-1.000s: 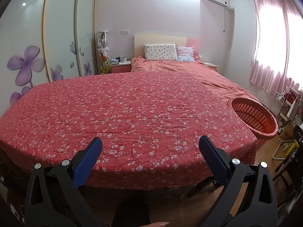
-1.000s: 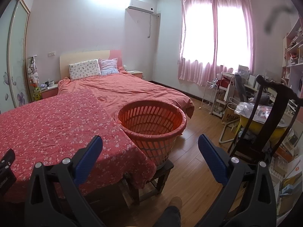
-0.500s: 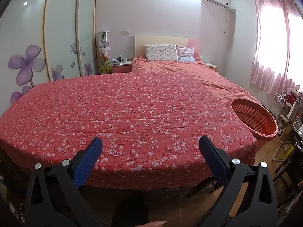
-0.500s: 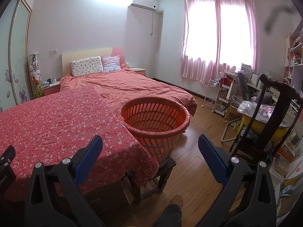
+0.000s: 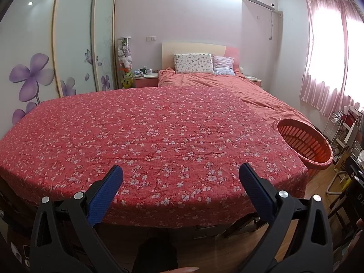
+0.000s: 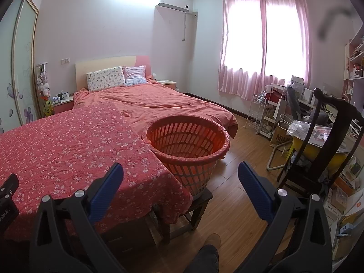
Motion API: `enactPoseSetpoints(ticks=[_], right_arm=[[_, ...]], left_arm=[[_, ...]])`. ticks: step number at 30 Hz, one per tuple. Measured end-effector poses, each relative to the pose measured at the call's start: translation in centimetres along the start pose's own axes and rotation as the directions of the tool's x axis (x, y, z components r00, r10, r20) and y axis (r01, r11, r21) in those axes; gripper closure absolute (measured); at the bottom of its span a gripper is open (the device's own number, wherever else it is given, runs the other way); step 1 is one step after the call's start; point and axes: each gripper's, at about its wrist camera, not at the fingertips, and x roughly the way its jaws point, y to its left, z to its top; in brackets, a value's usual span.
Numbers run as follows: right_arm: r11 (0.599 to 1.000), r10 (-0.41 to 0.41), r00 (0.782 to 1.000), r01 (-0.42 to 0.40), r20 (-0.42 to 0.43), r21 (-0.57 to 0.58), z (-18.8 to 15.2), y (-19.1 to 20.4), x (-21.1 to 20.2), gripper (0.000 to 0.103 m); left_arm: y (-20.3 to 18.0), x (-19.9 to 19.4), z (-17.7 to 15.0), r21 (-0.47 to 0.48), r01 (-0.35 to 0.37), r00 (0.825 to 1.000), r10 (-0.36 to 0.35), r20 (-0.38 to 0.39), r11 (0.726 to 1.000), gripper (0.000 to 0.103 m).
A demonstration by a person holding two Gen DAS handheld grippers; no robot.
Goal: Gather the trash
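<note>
So we're basically at the very start here, still scoping the room for something to pick up. On our left, the left gripper point(image 5: 180, 177) is held over the near edge of the flowered red cloth point(image 5: 145, 136), tongs spread wide with nothing between the blue pads point(image 5: 105, 195). That cloth covers some flat surface at the foot of the bed point(image 5: 227, 84), and honestly we can't spot any trash on it at all, just wrinkles and little white blossoms.

Moving right, the orange basket point(image 6: 188, 145) sits just beside the cloth's right-hand corner, perched on a small dark wooden stool point(image 6: 195, 207). We're guessing that's where the trash goes. It's a slatted plastic tub, upright, round rolled rim, and from what the right wrist view shows of the inside it looks empty, though the bottom is hidden.

The right gripper point(image 6: 180, 177) points at that basket and the wooden floor point(image 6: 238, 182), also wide open and holding nothing.

Further right there's a dark chair point(image 6: 327, 141) and a messy corner of shelves and boxes under the pink curtains point(image 6: 261, 45). If there's trash anywhere, our bet is over there, but it's too cluttered to tell. Next move, as we see it: find an actual piece of rubbish, bring one open gripper down over it, squeeze, then carry it to the basket.
</note>
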Motion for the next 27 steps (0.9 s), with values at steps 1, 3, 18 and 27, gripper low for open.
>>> enactPoseSetpoints(ticks=[1,3,18,27], right_arm=[[1.000,0.000,1.000,0.000,-0.001,0.000,-0.01,0.00,0.01,0.004],[1.000,0.001,1.000,-0.001,-0.002,0.001,-0.01,0.01,0.00,0.004],[1.000,0.002,1.000,-0.002,-0.003,0.000,0.05,0.01,0.05,0.004],[1.000,0.002,1.000,-0.002,-0.004,0.001,0.09,-0.02,0.04,0.004]], left_arm=[[-0.03,-0.02,0.01,0.000,0.000,1.000,0.000,-0.001,1.000,0.002],[-0.12,-0.01,0.04,0.001,0.000,1.000,0.000,-0.001,1.000,0.002],[-0.58,0.04,-0.17,0.007,0.002,1.000,-0.002,-0.005,1.000,0.002],[-0.81,0.01,-0.21,0.010,0.002,1.000,-0.001,-0.009,1.000,0.002]])
